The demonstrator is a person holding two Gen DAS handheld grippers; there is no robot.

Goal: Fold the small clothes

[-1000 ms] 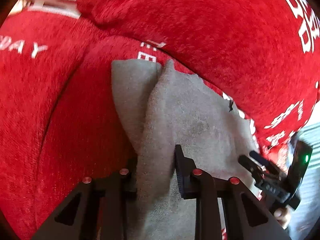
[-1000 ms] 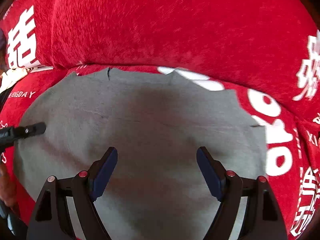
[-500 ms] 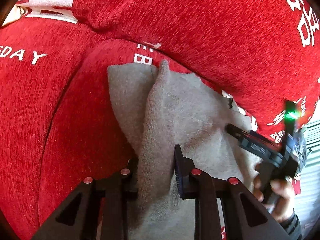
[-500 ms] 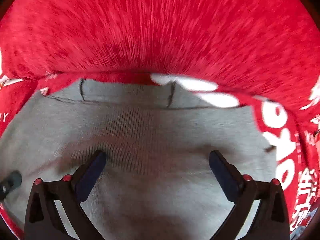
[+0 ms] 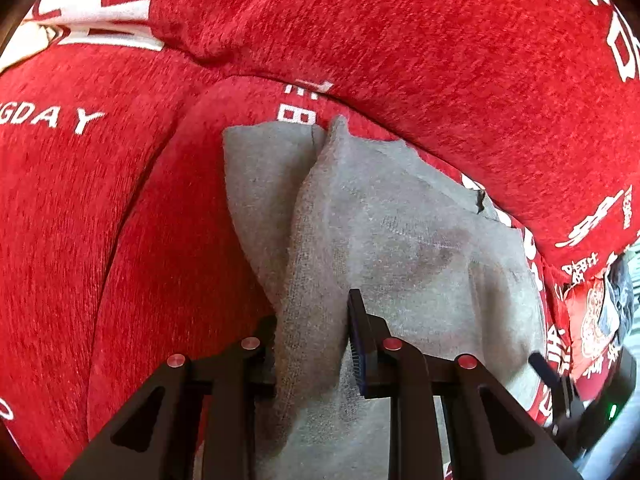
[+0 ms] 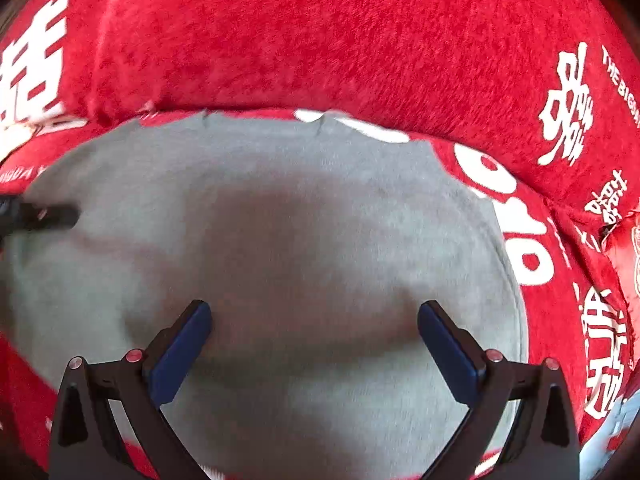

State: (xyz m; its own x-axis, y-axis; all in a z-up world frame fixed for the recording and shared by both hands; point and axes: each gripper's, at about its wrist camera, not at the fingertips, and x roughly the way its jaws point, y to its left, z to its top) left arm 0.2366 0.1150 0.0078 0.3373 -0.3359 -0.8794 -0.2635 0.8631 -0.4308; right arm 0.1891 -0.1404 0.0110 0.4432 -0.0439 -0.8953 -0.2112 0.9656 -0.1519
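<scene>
Garment (image 6: pixel 280 220) lies flat on sofa seat cushion (image 5: pixel 168 240), far edge against base of backrest (image 6: pixel 320 40). Left gripper (image 5: pixel 312 344) sits at garment's left edge, a raised fold between its fingers. Right gripper (image 6: pixel 314 328) is over the garment's middle.

One grey garment (image 5: pixel 400 240), two grippers, one red sofa (image 5: pixel 400 40)

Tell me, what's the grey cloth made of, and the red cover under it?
The grey cloth looks like a soft, matte knit, maybe cotton: fine ribbed rows show and it bunches where the left tool pinches it. The red cover looks like fuzzy chenille or plush, with a speckled nap and white printing.
</scene>
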